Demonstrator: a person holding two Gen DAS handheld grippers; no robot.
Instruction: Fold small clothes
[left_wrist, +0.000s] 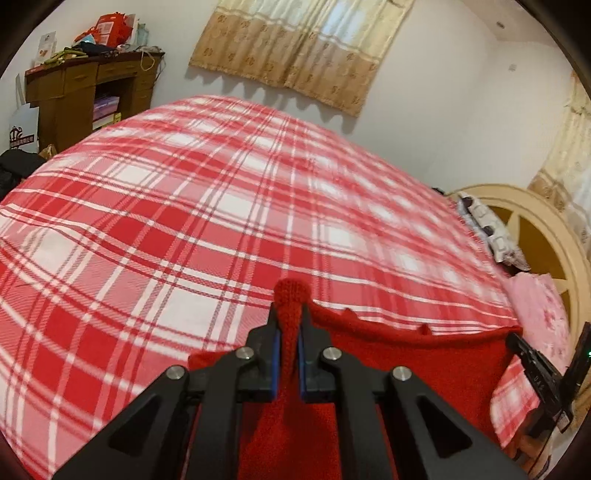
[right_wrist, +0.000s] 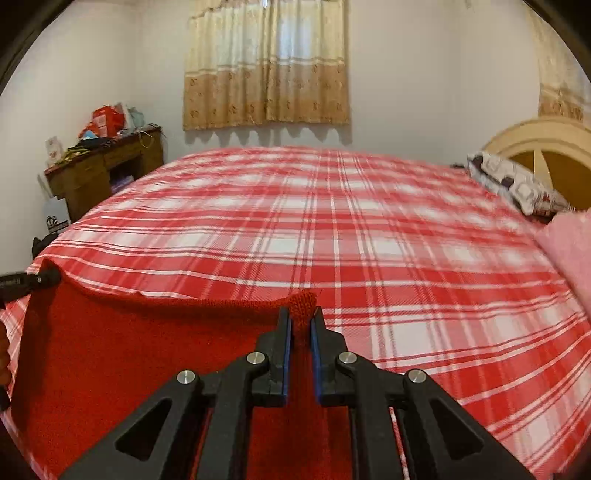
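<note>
- Closest to my left wrist camera is the left tool (left_wrist: 288, 325), and its two fingers are pressed together on a bunched corner of the red knitted garment (left_wrist: 424, 362); a small tuft of knit stands up beyond the tips.
- From that corner I see the top edge of the garment run to the right as a nearly straight, slightly sagging line, until it reaches the other tool at the right border of this view.
- Behind it lies the bed with the red and white checked sheet (left_wrist: 184, 192), and the garment hangs just in front of it, held up and not spread flat.
- Nearest in my right wrist view is the right tool (right_wrist: 301, 325), also clamped on a corner of the same knit, with a small tuft poking out between the tips.
- From here the edge goes to the left, where the tip of the left tool holds the far corner, and the body of the cloth drops below the line.
- I judge the garment to be light, soft and a little stretchy, so it will sag in the middle and follow every motion of my hands.
- Thick knit is not slippery, so I think the corners are good places to hold, but only a small amount is between the fingers, and a strong pull apart could draw it out.
- For the fold I would keep both corners level and lay it down on the sheet gently.
</note>
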